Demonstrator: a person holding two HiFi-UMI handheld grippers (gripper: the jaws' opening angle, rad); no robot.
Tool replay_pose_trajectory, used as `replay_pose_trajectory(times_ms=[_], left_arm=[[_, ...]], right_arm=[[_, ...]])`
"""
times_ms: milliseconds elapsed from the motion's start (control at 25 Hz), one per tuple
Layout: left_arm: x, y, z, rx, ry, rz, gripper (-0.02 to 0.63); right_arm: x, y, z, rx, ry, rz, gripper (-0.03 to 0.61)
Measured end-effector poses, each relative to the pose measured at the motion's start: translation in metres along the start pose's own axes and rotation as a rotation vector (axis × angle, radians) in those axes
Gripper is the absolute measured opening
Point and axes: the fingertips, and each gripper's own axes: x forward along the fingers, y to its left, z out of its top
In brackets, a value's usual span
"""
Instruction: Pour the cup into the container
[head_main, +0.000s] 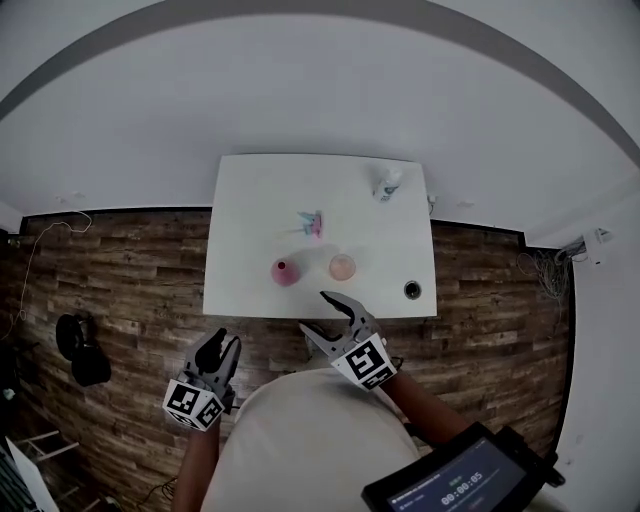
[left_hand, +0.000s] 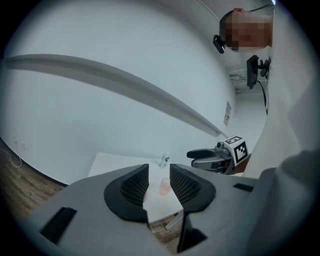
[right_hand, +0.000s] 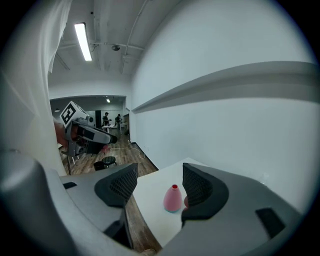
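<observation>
Presently, right gripper: half open, empty; could knock cup over.
Left gripper: narrowly open, empty.
Container: narrow mouth, spill risk.

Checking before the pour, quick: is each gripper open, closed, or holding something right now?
Left gripper: open, nothing between its jaws.
Right gripper: open, nothing between its jaws.

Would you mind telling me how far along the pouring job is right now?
Done: nothing visible; the cup and container stand apart on the table. In hand: nothing; the right gripper and left gripper are open and empty, neither at the cup. Left: grasp the cup, then pour.
</observation>
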Motion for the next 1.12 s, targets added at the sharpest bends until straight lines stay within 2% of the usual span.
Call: replay_pose_trajectory(times_ms=[160,440,840,1120], left_arm=[[0.018,0.007,0.004,-0.020,0.019,0.031,0.122],[0.054,0.016,0.004,-0.018,0.044,0.058,0.122],[0.083,0.036,0.011,-0.015,0.060,0.145,0.123],[0.099,0.047,0.004,0.003,0.106,0.110,0.123]], right_arm=[[0.026,-0.018,-0.013,-0.023,0.044,0.043,0.285],[0.062,-0.047,-0.032,-0.064,0.078,0.090,0.285],[0.105,-0.061,-0.073,-0.072,0.148,0.165,0.285],[0.140,-0.060,-0.106,-0.064,0.222,0.164,0.285]])
